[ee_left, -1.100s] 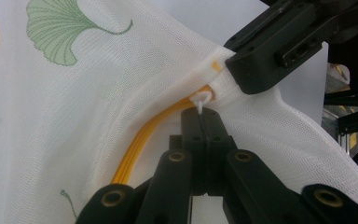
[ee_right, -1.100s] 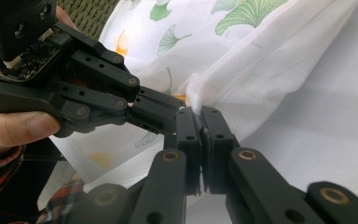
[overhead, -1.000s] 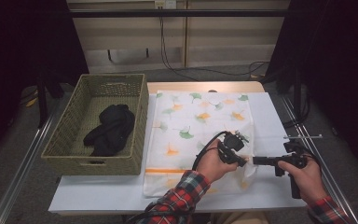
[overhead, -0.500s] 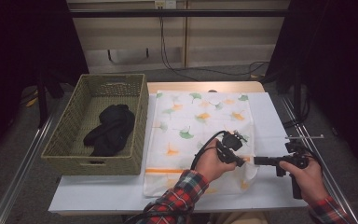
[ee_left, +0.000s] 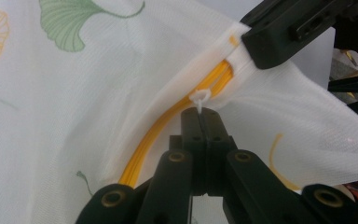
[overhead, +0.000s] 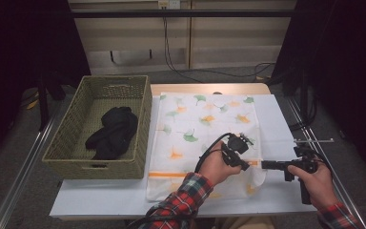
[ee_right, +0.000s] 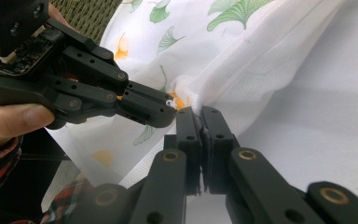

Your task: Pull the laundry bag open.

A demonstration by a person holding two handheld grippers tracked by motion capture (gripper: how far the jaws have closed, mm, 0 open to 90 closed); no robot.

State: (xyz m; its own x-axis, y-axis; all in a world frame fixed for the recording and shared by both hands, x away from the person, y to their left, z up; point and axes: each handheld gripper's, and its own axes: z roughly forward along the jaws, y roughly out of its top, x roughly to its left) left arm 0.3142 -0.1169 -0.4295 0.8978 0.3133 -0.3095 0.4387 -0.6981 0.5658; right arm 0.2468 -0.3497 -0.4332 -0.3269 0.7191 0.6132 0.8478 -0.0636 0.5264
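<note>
1. Bag [overhead: 202, 138]: a white mesh laundry bag with ginkgo leaves lies flat at the centre of the high view, on the tabletop [overhead: 276, 124].
2. Left hand-held gripper [ee_left: 200, 112] is clenched on the white zipper pull [ee_left: 199, 98], at the orange zipper [ee_left: 168, 126].
3. Right hand-held gripper [ee_right: 200, 114] is clenched on the bag's edge, just beside the left one, at the lower right of the high view.
4. Basket [overhead: 71, 143] at the left of the high view holds black cloth [overhead: 112, 131].
</note>
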